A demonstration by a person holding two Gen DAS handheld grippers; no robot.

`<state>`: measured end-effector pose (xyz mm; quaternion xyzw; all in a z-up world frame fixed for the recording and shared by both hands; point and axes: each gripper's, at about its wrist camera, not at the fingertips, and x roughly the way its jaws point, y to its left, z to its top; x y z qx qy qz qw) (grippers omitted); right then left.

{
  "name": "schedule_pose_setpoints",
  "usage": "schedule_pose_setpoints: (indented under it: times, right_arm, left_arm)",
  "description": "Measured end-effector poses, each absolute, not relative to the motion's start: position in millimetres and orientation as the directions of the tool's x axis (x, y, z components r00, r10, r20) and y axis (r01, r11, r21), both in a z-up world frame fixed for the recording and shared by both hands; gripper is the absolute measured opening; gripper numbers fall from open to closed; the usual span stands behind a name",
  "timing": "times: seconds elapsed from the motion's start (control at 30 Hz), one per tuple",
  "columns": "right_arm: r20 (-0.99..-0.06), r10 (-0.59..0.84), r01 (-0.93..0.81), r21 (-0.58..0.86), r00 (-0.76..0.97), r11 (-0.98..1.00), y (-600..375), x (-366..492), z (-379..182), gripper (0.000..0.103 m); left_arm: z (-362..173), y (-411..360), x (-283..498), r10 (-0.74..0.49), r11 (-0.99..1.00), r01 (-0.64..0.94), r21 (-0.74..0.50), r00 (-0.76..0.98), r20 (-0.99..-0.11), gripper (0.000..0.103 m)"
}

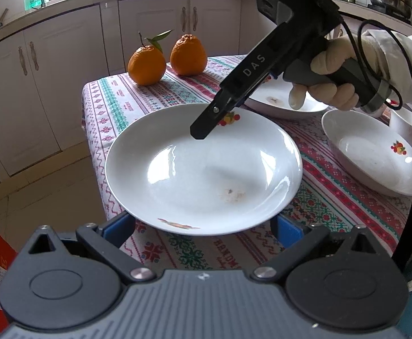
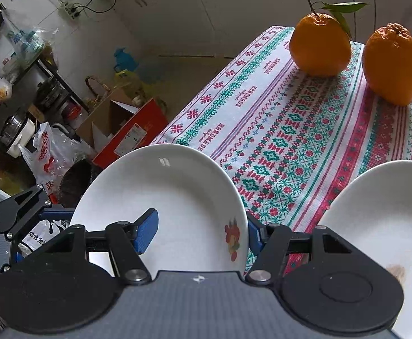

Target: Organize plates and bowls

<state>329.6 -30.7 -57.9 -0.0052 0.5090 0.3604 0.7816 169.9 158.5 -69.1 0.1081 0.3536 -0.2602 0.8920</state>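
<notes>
Plate (image 1: 203,169) gripped at opposite rims by left claw (image 1: 203,228) and right claw (image 2: 203,231), carried; next, probably lowering it squarely onto another plate (image 1: 375,155).

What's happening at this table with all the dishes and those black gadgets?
A person is sorting dishes with a pair of hand-held tongs. The right tongs are clamped on the rim of a white plate, one pad inside and one outside; the left tongs sit at its near edge, but their grip is hidden. Two more white dishes wait on the patterned tablecloth, not yet stacked, with two oranges behind.
</notes>
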Motion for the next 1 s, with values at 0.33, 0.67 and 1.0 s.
schedule_pose_setpoints:
  times: [0.33,0.67,1.0]
  right_arm:
    - [-0.805,0.544,-0.585,0.329,0.236,0.741,-26,329,-58,0.074]
    - [-0.792,0.546,-0.637,0.276,0.274,0.72,-15,320,-45,0.098]
    - [-0.76,0.553,-0.68,0.206,0.342,0.704,-31,278,-8,0.103]
  left_arm:
    - [-69,157,171,-0.386,0.842,0.54,0.014,0.62,-0.683,0.101]
    - [-68,157,168,-0.377,0.847,0.531,0.023,0.629,-0.68,0.101]
    - [-58,157,155,-0.353,0.871,0.492,0.023,0.655,-0.668,0.102]
